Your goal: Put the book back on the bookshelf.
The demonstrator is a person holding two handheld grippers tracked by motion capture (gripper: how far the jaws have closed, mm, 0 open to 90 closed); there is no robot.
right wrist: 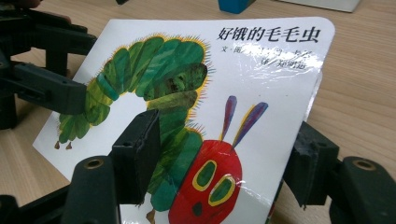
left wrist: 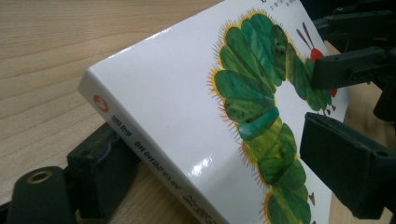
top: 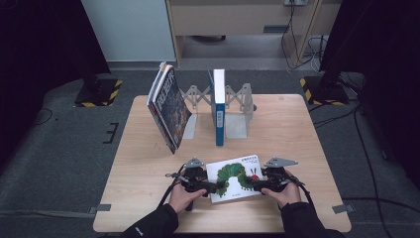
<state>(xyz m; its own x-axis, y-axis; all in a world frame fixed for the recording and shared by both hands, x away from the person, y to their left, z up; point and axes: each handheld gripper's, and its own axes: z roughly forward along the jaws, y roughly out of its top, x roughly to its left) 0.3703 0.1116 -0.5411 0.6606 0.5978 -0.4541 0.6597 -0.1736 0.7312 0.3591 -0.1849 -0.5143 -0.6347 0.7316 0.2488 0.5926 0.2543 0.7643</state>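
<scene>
The pale wooden counter [top: 148, 198] carries everything, with a metal expanding book rack [top: 236, 106] standing along its far edge. Against the rack's left end leans a large dark-covered book [top: 168, 106], tilted to the left with its top edge well off vertical. Near the rack's middle, a slim blue-and-white book [top: 218, 106] stands upright, spine toward the near side. Close to the near edge, between the person's two hands, lies the white caterpillar picture book [top: 235, 176], cover up, with a green caterpillar and its red head on the front; in the left hand-held gripper view its spine edge sits lifted off the wood. The left hand-held gripper [top: 214, 187] has its jaws across the book's spine side, one jaw beneath the book and the other above the cover, standing fairly wide; whether the pads actually press on the book I cannot tell. The right hand-held gripper [top: 250, 185] reaches in from the opposite side, and in its own view one jaw sits on the cover over the caterpillar's body while the other lies under the book's edge, so it appears to be clamped on the book at a middling width.
</scene>
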